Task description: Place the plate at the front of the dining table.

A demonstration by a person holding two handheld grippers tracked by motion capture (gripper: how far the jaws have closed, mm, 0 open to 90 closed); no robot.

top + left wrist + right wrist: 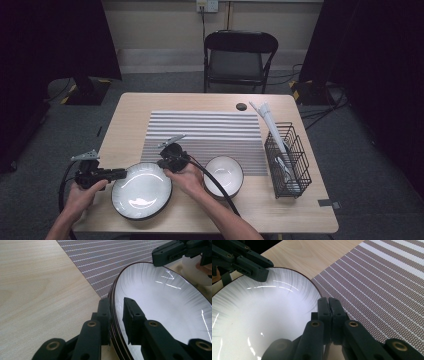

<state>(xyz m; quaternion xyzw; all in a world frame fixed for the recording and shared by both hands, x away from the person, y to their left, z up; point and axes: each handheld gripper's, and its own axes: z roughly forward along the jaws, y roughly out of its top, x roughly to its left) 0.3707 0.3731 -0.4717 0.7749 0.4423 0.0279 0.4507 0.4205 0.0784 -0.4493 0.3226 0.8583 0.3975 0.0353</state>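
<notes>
A person at a wooden table [125, 117] is gripping a wide white plate [142, 191] from both sides. The left gripper [117, 311] is straddling the plate's near-left rim [113, 293], one jaw outside and one inside the rim, though whether the pads are pressing cannot be told. The right gripper [328, 305] is sitting at the plate's opposite edge with its jaws pressed together, pinching the rim there. The plate is resting just in front of the striped mat [210, 135], with a smaller white bowl [224, 174] just to its right and a wire basket [289, 160] farther right.
</notes>
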